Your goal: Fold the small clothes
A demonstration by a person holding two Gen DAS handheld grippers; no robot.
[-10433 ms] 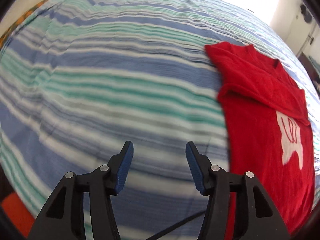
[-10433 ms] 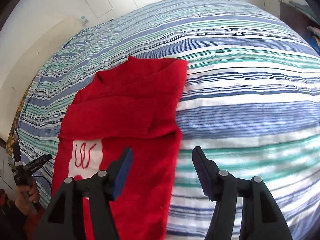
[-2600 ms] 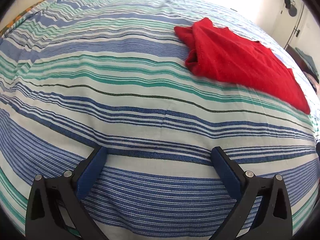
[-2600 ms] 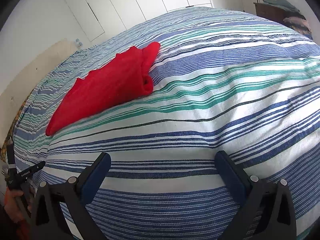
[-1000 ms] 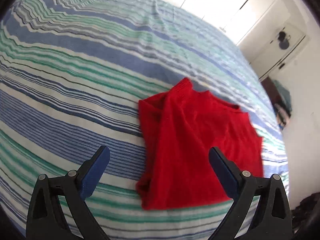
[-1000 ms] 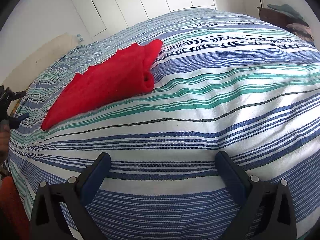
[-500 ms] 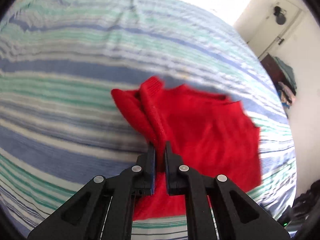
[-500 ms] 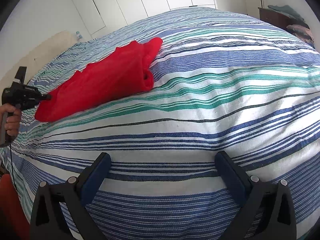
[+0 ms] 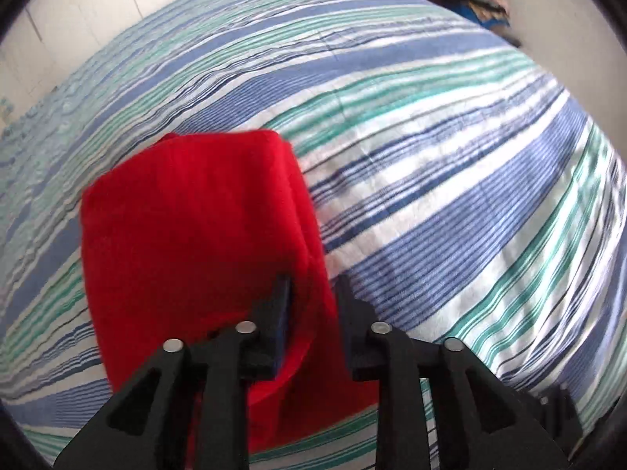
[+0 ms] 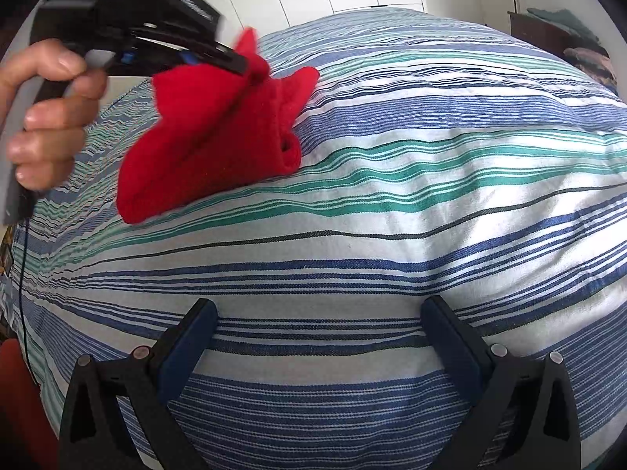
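The red garment (image 9: 188, 235), folded, fills the lower left of the left wrist view, lying on the striped bedspread (image 9: 450, 156). My left gripper (image 9: 311, 293) stands at a narrow opening with a fold of the red fabric running up between its fingers (image 9: 280, 305); its jaws have just been opening, and I cannot tell whether the pads still press the cloth. No writing is readable here.

In the right wrist view, the red garment (image 10: 219, 133) sits at upper left, one edge lifted off the striped bedspread (image 10: 431, 196). My left hand (image 10: 47, 117) holds the left gripper (image 10: 239, 64), tips at that raised edge. The white lettering on its body is blurred, unreadable. My right gripper (image 10: 319, 321), at the bottom, stands wide, holding nothing.
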